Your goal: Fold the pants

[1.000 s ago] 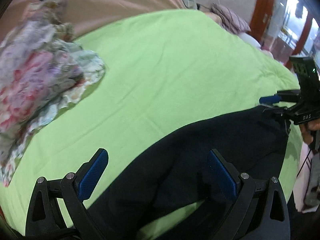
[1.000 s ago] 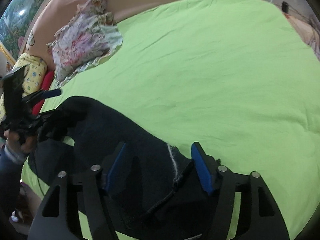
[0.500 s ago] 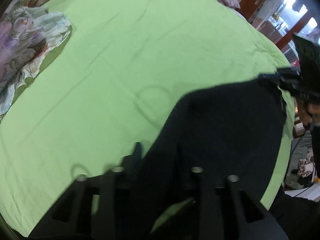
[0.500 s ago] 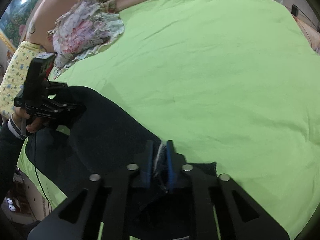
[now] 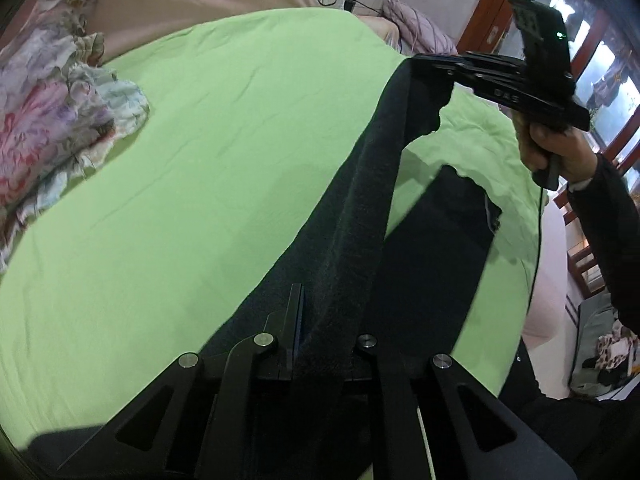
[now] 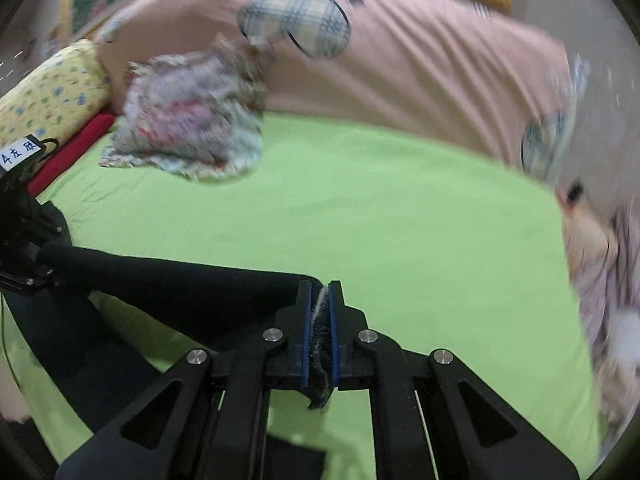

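Dark pants (image 5: 360, 216) hang stretched above a green bedsheet (image 5: 208, 152). My left gripper (image 5: 316, 320) is shut on one end of the raised fabric edge. My right gripper (image 6: 320, 320) is shut on the other end; it also shows in the left wrist view (image 5: 432, 62), held by a hand. The pants (image 6: 168, 280) run taut between both grippers. The left gripper shows in the right wrist view (image 6: 24, 256) at the far left. The lower part of the pants (image 5: 436, 248) lies on the sheet.
A floral cloth (image 5: 48, 120) lies bunched at the far left of the bed, also in the right wrist view (image 6: 188, 120). A pink headboard cover (image 6: 400, 68) runs behind. A yellow pillow (image 6: 48, 92) and red cloth (image 6: 68, 152) sit at the left. Wooden door frames (image 5: 488, 4) stand beyond the bed.
Both grippers, open a second ago, closed on the pants' edge and lifted it off the sheet. The fabric now hangs taut between them.
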The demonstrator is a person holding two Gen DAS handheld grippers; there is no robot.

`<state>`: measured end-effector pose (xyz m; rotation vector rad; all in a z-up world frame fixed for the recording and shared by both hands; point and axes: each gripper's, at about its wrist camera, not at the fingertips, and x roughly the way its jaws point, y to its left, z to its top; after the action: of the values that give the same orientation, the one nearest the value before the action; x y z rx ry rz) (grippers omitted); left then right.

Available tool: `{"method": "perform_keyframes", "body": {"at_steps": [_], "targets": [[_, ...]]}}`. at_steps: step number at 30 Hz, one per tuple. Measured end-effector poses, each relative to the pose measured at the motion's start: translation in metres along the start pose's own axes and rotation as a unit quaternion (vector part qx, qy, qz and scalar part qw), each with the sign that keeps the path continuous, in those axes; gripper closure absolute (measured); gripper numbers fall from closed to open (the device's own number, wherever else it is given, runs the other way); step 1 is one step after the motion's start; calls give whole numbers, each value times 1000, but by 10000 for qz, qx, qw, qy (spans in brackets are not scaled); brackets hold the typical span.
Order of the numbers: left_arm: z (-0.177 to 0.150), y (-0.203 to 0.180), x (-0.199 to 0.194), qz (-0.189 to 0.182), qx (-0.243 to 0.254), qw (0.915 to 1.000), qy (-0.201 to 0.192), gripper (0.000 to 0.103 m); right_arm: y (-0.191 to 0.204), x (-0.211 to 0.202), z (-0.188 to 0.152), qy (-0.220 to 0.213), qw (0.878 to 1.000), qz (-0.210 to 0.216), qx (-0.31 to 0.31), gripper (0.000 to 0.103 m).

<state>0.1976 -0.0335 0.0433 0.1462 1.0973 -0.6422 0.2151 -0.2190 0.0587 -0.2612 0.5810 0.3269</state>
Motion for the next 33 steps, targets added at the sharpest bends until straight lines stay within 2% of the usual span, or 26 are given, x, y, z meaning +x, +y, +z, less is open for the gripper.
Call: {"method": "perform_keyframes", "body": {"at_steps": [5, 11, 17, 25, 28, 30, 31, 32, 33], "targets": [[-26, -19, 19, -24, -166, 9998, 110, 94, 11, -2, -43, 204, 9996, -9, -184, 95], [-40, -36, 23, 94, -137, 9998, -120, 94, 14, -39, -98, -34, 9998, 104, 154, 95], [-51, -54, 21, 145, 13, 9996, -247, 94, 25, -63, -121, -147, 9994, 41, 323, 95], [-73, -61, 40, 138, 75, 9998, -107, 93, 29, -62, -155, 173, 9983, 107, 555, 96], [-73, -60, 46, 175, -22, 9997, -191, 86, 30, -57, -161, 308, 9976, 100, 613, 95], [-74, -64, 46, 180, 4, 9995, -271, 70, 29, -55, -163, 348, 9969, 79, 701, 94], [-77, -69, 46, 216, 44, 9993, -292, 64, 30, -55, -165, 365, 9967, 73, 726, 86], [-78, -74, 45, 264, 94, 9991, -312, 54, 30, -55, -166, 439, 9960, 65, 769, 72], [-80, -78, 45, 336, 180, 9987, -350, 48, 30, -56, -168, 480, 9957, 51, 795, 64]]}}
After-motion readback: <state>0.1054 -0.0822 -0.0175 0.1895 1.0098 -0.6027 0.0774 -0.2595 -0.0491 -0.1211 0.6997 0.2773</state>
